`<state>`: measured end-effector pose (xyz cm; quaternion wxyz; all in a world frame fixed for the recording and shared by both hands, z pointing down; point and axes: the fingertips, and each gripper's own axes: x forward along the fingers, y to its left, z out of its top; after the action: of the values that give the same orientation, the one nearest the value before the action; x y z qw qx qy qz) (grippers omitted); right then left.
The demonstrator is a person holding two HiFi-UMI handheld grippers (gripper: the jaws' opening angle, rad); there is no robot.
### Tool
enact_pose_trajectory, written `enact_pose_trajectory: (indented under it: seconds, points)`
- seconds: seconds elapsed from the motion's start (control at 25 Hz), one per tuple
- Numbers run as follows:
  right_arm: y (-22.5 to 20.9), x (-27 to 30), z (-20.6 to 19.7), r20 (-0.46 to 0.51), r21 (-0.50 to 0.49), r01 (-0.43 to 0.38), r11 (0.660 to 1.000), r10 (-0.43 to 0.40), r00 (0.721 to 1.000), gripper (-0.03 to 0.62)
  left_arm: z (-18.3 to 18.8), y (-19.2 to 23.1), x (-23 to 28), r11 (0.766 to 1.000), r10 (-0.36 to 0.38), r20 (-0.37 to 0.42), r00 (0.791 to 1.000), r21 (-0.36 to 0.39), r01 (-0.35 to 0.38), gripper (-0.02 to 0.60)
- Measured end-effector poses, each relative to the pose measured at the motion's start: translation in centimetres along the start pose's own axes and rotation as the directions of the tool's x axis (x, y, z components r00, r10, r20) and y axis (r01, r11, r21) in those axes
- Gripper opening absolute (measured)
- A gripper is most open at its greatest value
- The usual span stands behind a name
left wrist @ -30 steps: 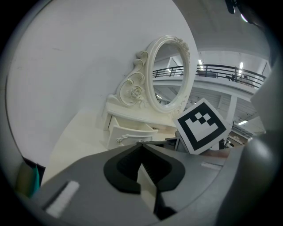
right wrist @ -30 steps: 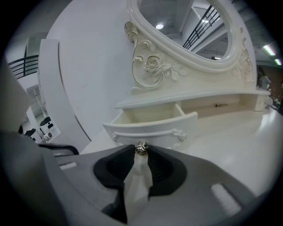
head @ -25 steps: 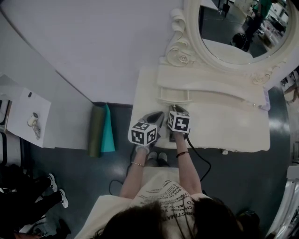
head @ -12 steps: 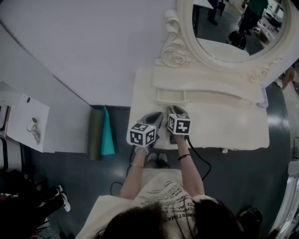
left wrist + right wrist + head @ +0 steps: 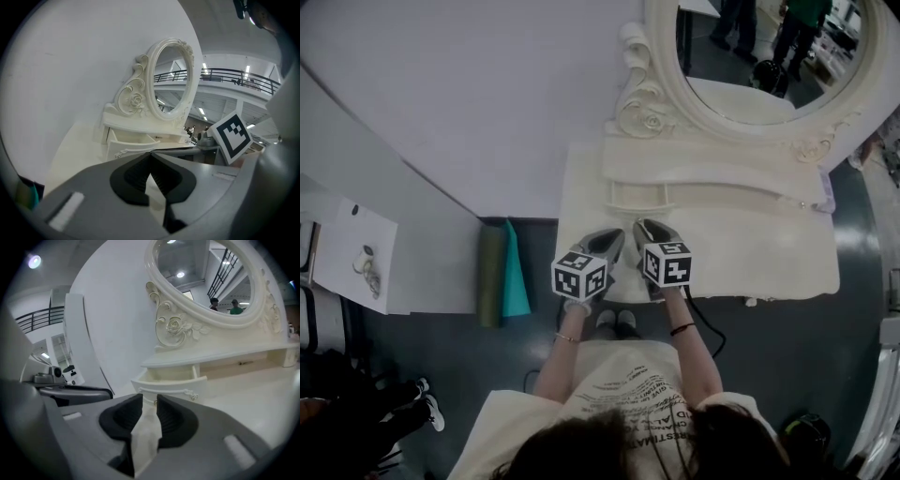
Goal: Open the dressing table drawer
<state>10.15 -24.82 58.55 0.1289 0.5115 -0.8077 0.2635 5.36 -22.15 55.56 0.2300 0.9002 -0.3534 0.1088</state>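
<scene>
My right gripper [image 5: 645,228] has come back off the drawer [image 5: 639,197] over the last second and now hangs a little above the dressing table [image 5: 750,253], just short of the drawer front. Its jaws have just been closing a bit but stand partly apart, and nothing is between them; through the gap I see only the pale table top. My left gripper [image 5: 614,236] sits just beside it and has barely shifted. Its tips are together and it holds nothing.

The drawer is the small one under the shelf below the mirror [image 5: 769,56], at the left end. It stands pulled out, as it did a second ago, and the right gripper view looks into its bare inside. I judge the opening done and this a release and retreat, with nothing left but to clear my tools away.

As for writing, the cubes on my grippers carry only black and white squares. The print on my shirt [image 5: 642,394] is too small and skewed to read, and I see no brand or label on the table
</scene>
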Motion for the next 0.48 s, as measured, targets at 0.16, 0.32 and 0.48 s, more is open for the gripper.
enact_pose_trajectory:
  seconds: [0.16, 0.32, 0.48]
  points:
    - [1.3, -1.7, 1.5, 0.065, 0.000, -0.082, 0.997, 0.081, 0.995, 0.095, 0.4, -0.9, -0.6, 0.999, -0.026, 0.014, 1.000, 0.035, 0.026, 0.002]
    - [2.3, -3.5, 3.4, 0.135, -0.021, -0.132, 0.991, 0.134, 0.982, 0.056, 1.2, -1.8, -1.1, 0.997, -0.048, 0.041, 0.998, 0.062, 0.046, 0.002]
    - [3.1, -4.7, 4.3, 0.174, -0.044, -0.162, 0.986, 0.167, 0.970, 0.021, 2.2, -2.8, -1.7, 0.994, -0.072, 0.071, 0.995, 0.086, 0.066, 0.002]
